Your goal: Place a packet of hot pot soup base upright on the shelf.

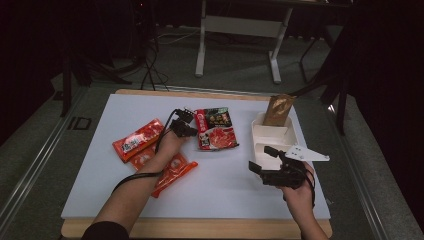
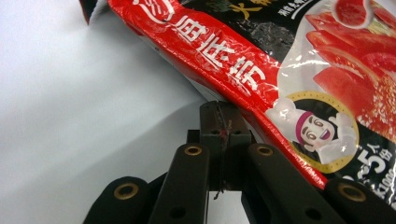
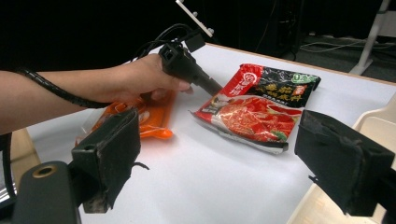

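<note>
Pinching my left tool on the hotpot-base packet's edge; its slick film could slip free, right tool gaping beside it.

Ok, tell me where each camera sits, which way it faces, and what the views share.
High view: above the person's side, looking forward and down on the white table; both forearms enter from below, left gripper, right gripper.
Left gripper view: rides the left gripper, jaws shut together against the edge of the red sauce packet.
Right gripper view: rides the right gripper, jaws open, facing across the table at the left hand.
Shared: all three show the red sauce packet; the high and right gripper views also show the orange packet.
</note>
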`<action>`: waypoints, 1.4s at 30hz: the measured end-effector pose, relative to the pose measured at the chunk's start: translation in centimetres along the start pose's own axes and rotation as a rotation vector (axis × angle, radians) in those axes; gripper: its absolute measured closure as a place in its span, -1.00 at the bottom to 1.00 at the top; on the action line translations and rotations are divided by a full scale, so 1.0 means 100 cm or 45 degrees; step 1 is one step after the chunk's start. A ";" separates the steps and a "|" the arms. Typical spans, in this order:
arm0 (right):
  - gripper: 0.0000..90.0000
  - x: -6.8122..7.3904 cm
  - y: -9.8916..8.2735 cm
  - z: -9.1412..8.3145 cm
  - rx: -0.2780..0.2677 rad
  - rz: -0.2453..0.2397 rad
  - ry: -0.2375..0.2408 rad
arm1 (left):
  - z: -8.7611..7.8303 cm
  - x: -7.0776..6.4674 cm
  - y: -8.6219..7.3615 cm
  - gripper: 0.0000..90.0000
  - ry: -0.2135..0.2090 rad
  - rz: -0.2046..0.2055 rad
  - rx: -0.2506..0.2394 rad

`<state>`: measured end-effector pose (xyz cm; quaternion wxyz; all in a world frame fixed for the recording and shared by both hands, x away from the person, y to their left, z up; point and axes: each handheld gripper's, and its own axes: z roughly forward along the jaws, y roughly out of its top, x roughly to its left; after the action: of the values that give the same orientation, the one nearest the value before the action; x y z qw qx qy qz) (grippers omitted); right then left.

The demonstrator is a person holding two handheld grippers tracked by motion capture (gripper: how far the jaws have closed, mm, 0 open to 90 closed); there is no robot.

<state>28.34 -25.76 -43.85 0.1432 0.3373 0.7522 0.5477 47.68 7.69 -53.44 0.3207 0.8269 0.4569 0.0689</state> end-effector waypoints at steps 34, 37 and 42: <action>-0.67 0.004 0.000 0.002 0.024 -0.028 -0.019 | -0.028 -0.001 0.024 0.51 -0.055 -0.063 -0.131; -0.67 0.004 -0.001 0.003 0.032 -0.039 -0.016 | -0.023 0.001 0.026 0.37 -0.037 -0.069 -0.127; -0.67 0.005 -0.002 0.005 0.043 -0.043 -0.016 | -0.010 0.005 0.028 0.28 -0.030 -0.086 -0.119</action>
<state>28.18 -25.16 -44.17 0.1512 0.3304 0.7660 0.5304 49.56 7.53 -51.09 0.3665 0.7958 0.4770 0.0698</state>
